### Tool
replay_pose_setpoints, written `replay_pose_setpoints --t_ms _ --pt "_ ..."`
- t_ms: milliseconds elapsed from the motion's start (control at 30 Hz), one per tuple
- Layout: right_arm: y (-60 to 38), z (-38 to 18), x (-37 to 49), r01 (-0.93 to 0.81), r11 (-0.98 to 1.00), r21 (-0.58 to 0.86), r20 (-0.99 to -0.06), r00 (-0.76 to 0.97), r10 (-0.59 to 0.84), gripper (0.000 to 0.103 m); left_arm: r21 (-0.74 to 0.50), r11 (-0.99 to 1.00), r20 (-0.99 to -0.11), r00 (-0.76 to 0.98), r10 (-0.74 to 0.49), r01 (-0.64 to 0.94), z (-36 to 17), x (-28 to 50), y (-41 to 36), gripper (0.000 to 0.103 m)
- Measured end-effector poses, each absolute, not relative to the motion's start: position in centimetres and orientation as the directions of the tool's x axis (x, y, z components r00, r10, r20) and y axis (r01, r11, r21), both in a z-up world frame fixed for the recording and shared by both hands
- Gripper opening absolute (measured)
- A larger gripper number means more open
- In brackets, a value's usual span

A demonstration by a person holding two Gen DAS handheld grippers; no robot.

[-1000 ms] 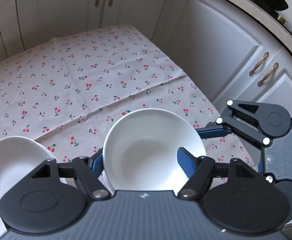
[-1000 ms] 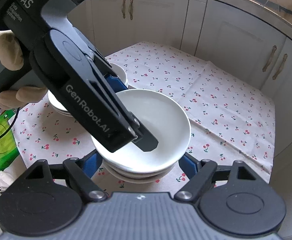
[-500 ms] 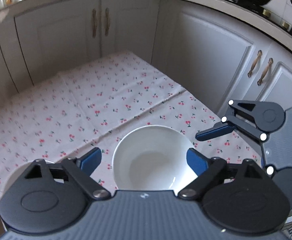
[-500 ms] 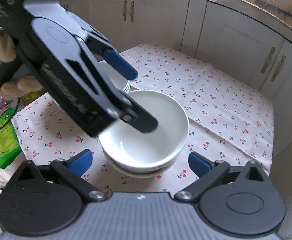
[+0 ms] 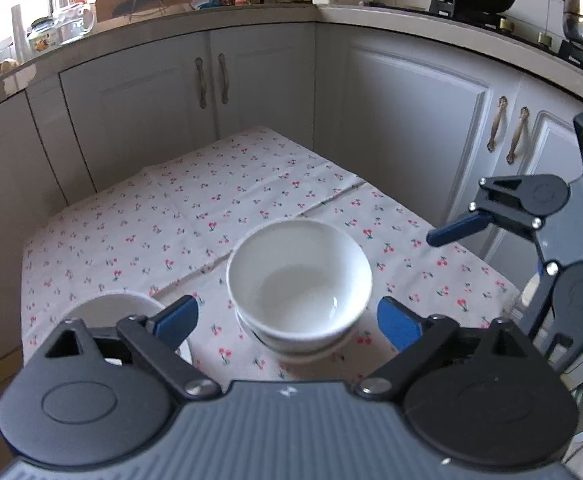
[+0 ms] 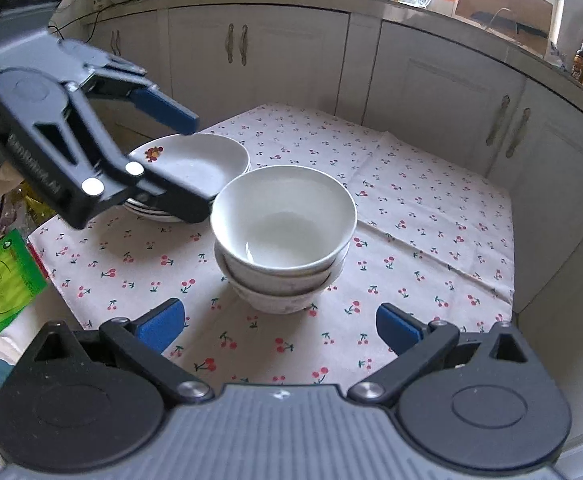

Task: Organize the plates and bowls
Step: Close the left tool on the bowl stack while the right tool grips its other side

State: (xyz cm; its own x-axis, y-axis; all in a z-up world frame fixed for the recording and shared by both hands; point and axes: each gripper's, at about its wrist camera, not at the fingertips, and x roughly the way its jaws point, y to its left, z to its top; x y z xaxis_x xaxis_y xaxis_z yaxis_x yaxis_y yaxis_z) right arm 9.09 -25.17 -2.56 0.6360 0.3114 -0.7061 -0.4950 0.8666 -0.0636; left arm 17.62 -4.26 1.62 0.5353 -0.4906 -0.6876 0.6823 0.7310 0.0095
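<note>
Both grippers, left [image 5: 287, 318] and right [image 6: 279, 326], spread wide, empty. Bowls [image 6: 281, 236] beside plates [image 6: 195, 168]: glazed, slick, breakable, so pinch the rim.

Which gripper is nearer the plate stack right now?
Left. The left gripper hangs open just above the plate stack, its fingers over the near rim. The right gripper sits open on the near side of the stacked bowls, which stand beside the plates.

We note glossy white glazed bowls [image 6: 283, 216] on creased printed cloth [image 6: 411, 208]. Gripper [image 6: 277, 324] bodies look matt black plastic, with blue pads [image 6: 159, 320].
</note>
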Motion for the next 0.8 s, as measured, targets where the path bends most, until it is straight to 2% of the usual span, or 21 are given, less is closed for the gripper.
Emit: replay_pose_setpoints --t_ms 500,800 --pt "-23.9 -1.4 9.2 -0.487 0.869 -0.082 -0.69 0.657 0.303 0.103 0.042 0.692 -0.672 0.533 -0.514 0.721 -2.1 15.4 -1.6 0.096" --pt "-25.0 -4.6 12.8 -0.544 0.837 -0.059 -0.74 0.587 0.329 0.103 0.055 0.641 -0.727 0.471 -0.499 0.765 -5.7 17.8 -4.5 0.096"
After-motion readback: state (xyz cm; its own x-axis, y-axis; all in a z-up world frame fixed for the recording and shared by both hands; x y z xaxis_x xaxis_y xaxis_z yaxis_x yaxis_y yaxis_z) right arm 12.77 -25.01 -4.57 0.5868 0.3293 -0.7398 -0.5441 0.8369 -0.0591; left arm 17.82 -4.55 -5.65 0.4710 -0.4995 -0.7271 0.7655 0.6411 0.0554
